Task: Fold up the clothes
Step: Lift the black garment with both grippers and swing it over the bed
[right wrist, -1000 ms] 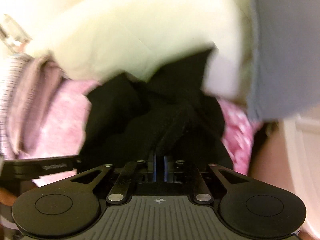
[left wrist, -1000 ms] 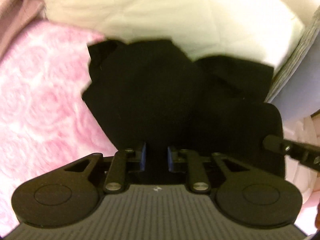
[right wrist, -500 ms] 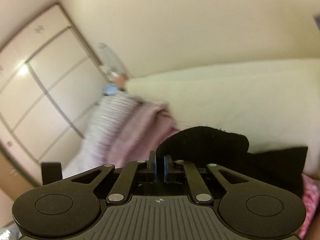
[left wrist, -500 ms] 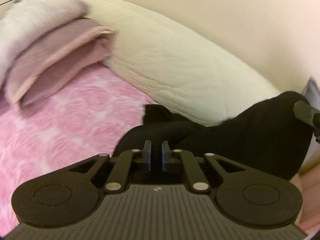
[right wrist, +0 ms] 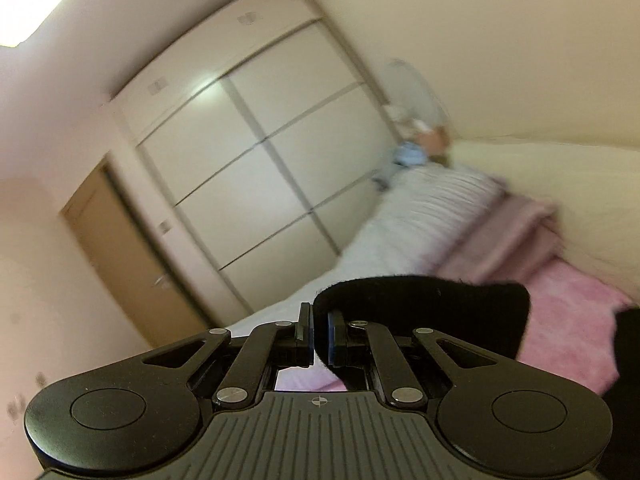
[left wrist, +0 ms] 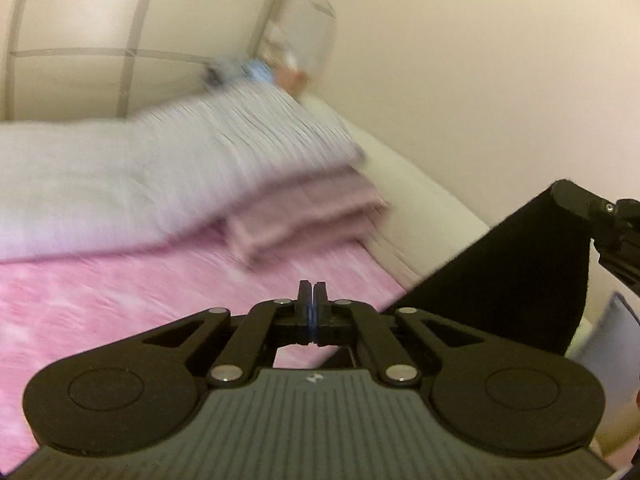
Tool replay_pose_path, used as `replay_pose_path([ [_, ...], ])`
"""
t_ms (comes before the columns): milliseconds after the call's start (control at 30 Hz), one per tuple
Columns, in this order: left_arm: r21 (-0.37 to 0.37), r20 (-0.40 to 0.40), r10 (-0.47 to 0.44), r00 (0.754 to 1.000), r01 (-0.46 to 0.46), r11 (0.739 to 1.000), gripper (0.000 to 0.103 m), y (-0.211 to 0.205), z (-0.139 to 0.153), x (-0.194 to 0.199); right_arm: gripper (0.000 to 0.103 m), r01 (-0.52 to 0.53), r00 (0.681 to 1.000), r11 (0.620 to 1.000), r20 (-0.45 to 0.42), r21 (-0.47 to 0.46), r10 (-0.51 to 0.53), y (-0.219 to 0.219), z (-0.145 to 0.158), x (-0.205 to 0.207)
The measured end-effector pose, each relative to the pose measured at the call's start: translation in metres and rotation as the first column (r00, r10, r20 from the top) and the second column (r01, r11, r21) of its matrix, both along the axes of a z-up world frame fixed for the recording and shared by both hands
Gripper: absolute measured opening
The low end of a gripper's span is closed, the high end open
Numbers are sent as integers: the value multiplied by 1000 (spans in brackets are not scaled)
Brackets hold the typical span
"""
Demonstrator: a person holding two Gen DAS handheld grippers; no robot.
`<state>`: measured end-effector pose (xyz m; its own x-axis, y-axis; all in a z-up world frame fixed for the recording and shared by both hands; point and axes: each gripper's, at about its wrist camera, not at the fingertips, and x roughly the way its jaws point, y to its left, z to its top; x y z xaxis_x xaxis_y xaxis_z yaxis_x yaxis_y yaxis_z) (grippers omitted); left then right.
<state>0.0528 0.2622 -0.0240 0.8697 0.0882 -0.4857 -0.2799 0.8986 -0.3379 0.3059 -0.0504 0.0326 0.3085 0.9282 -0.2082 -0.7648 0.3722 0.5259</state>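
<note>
pink bedcover [left wrist: 120, 296] lies below; black garment [left wrist: 520, 280] held taut above it, left gripper [left wrist: 313, 312] and right gripper [right wrist: 320, 334] each clamping an edge, likely to spread it.

No readable text, brand, number or sign shows in either view. The only marks are small emblems: a pale, blurred mark on the ribbed grey body of the left hand-held gripper [left wrist: 312, 318] and a small crosshair circle on that of the right hand-held gripper [right wrist: 319, 338]. Small plates on the wardrobe doors [right wrist: 248, 152] are too blurred to read.
</note>
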Motion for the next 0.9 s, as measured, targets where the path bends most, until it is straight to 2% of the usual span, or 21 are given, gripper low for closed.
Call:
replay_pose_path([
  [233, -1, 40, 195, 980, -196, 981, 0, 65, 30, -152, 5, -164, 982, 980, 110, 114, 152, 86, 52, -103],
  [300, 9, 51, 242, 969, -243, 970, 0, 79, 41, -191, 5, -195, 978, 969, 108, 152, 180, 106, 68, -128],
  [433, 34, 90, 336, 937, -340, 940, 0, 101, 67, -267, 5, -258, 965, 936, 102, 239, 240, 143, 99, -173],
  [533, 62, 109, 408, 906, -416, 907, 0, 115, 82, -314, 5, -295, 955, 913, 133, 282, 267, 165, 123, -208],
  [667, 60, 87, 501, 861, -506, 860, 0, 126, 86, -366, 5, -323, 946, 929, 101, 183, 309, 199, 122, -237],
  [733, 58, 41, 540, 841, -541, 839, 0, 127, 77, -385, 6, -380, 922, 924, 97, 49, 375, 211, 96, -262],
  [767, 57, 16, 558, 830, -558, 828, 0, 127, 72, -393, 8, -407, 909, 913, 92, -18, 407, 217, 82, -275],
  [800, 53, -18, 573, 820, -571, 819, 0, 124, 66, -400, 16, -432, 895, 898, 84, -85, 438, 223, 69, -288],
  [900, 55, -122, 609, 784, -607, 793, 0, 117, 47, -422, 22, -493, 849, 823, 47, -282, 526, 241, 30, -326],
])
